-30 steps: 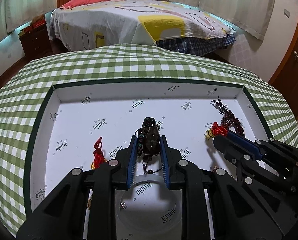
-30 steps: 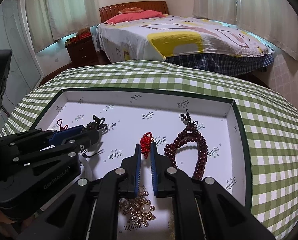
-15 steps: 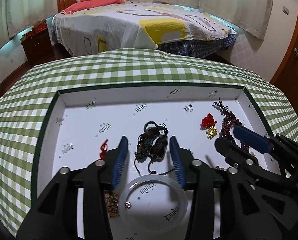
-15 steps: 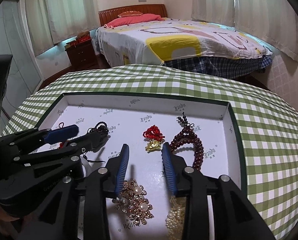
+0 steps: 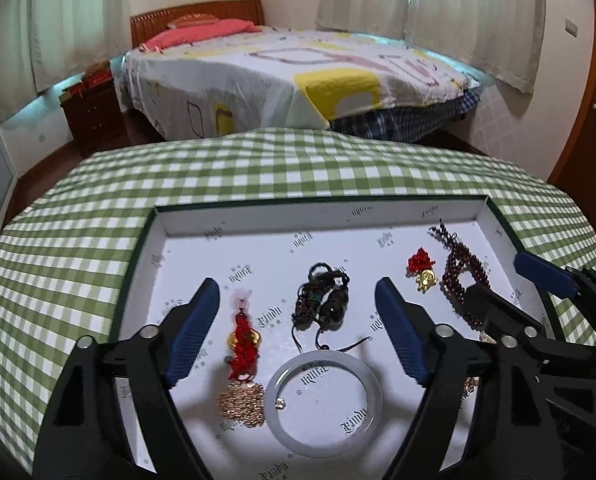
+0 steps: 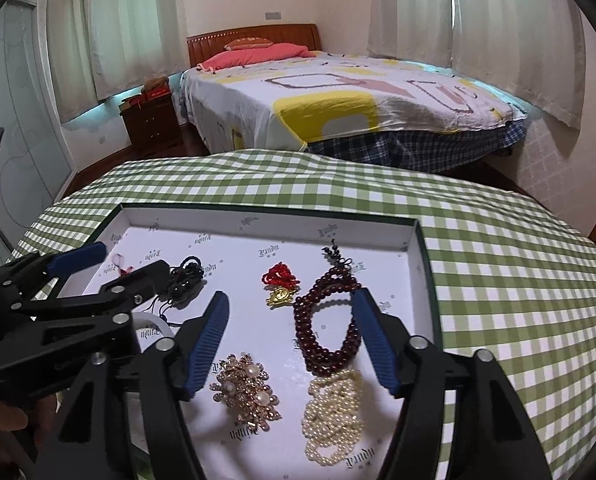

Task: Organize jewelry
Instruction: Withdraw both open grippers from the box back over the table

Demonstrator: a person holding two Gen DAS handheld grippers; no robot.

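A white-lined tray (image 5: 137,264) with a dark green rim (image 6: 426,280) holds the jewelry. My left gripper (image 5: 295,286) hangs above it, jaws opening. A dark cord bracelet (image 5: 324,300) lies on the tray floor between its tips, untouched by the pads. A red knot charm (image 5: 243,336), a white bangle (image 5: 324,392) and a gold piece (image 5: 241,404) lie nearer. My right gripper (image 6: 290,296) is also opening. It holds nothing and stands over a red knot with gold charm (image 6: 281,280) and dark red beads (image 6: 326,328). A pearl strand (image 6: 334,412) and brooch (image 6: 245,392) lie closer.
The tray sits on a green checked tablecloth (image 5: 257,168). The right gripper (image 5: 494,276) shows at the left wrist view's right edge, and the left gripper (image 6: 131,258) at the right wrist view's left. A bed (image 6: 338,96) stands beyond the table.
Both grippers have opened wide and drawn back and up. The left let go of the dark cord bracelet, the right let go of the red knot charm; both now lie on the tray.
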